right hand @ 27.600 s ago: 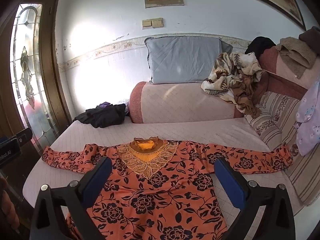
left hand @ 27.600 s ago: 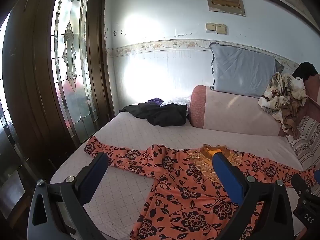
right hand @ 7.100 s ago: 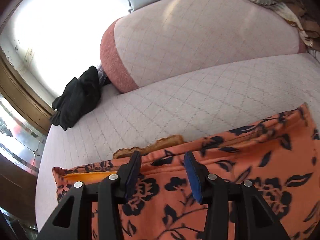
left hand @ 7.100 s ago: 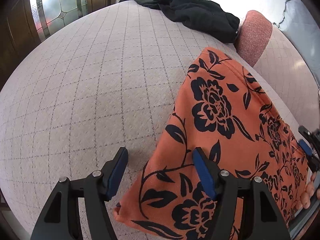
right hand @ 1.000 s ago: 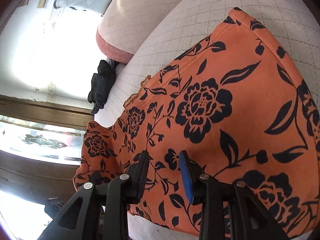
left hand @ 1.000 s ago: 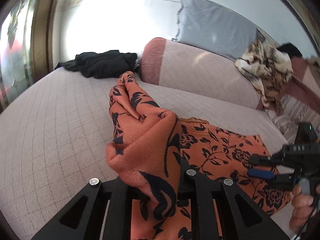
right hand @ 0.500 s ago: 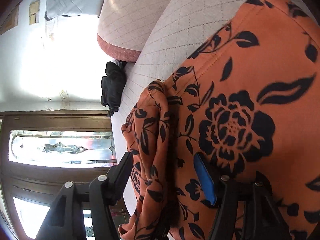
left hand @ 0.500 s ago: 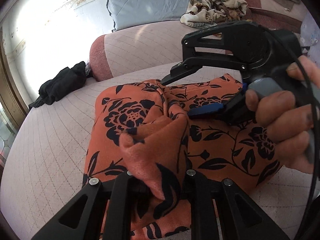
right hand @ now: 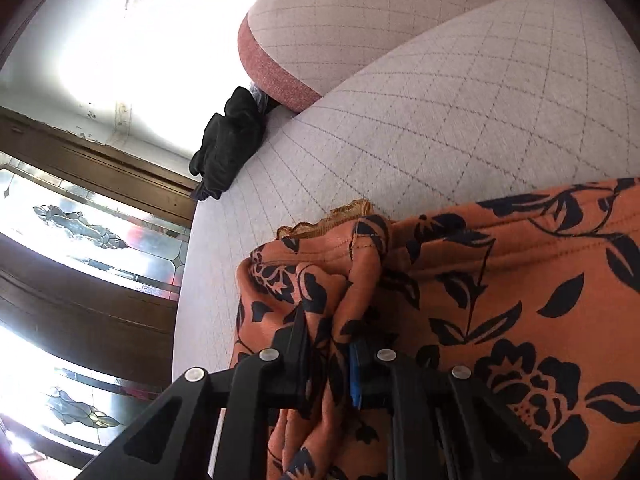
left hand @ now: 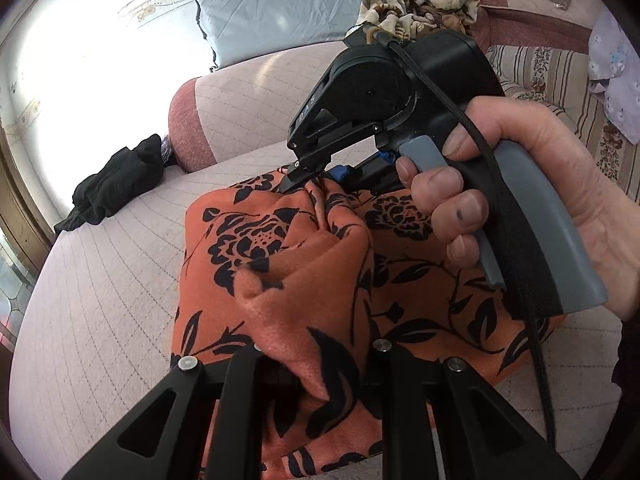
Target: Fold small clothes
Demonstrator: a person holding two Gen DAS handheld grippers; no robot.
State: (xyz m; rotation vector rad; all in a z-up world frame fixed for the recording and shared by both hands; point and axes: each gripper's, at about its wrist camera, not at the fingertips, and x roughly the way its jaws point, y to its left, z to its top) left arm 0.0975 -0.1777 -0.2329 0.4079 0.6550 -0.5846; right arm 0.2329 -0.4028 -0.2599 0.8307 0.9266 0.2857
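Both your grippers pinch one raised ridge of the orange floral garment (left hand: 304,280) — left gripper (left hand: 316,376) at its near end, right gripper (left hand: 320,176) at the far end, its fingers just closed on the cloth.

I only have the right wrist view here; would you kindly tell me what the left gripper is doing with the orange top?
Observer: The left gripper is shut on a bunched fold of the orange top.
Operator: Thanks; how does my right gripper relate to it?
Observer: The right gripper, whose jaws have just been closing, pinches the far end of that same raised fold.
Operator: Anything behind us?
Observer: A grey pillow leans against the wall.
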